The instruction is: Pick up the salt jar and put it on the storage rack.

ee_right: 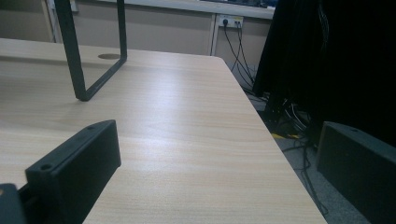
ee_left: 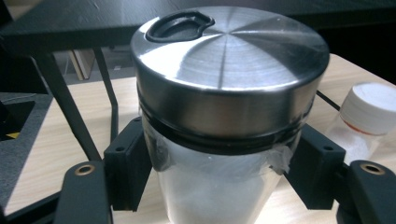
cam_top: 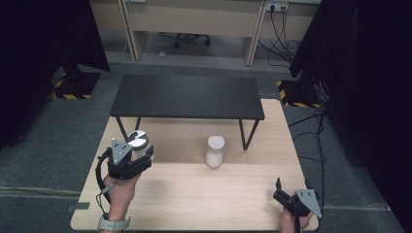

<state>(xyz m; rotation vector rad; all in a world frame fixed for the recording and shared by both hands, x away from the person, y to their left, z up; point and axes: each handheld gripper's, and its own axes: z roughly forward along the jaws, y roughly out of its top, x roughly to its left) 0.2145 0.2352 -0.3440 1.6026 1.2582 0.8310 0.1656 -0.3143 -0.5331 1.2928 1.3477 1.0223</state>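
Jar beside the white bottle: your left gripper fingers clamp its slippery body under the steel lid; right gripper fingers gape empty.

Grey carpet underfoot, black curtains at both sides, beige desks and cables behind.

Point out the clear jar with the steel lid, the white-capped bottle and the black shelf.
Clear jar with brushed-steel lid (ee_left: 229,60): left gripper view, lid top.
White-capped plastic bottle (cam_top: 215,151): high view, body.
Black raised shelf (cam_top: 187,96): high view, top surface.
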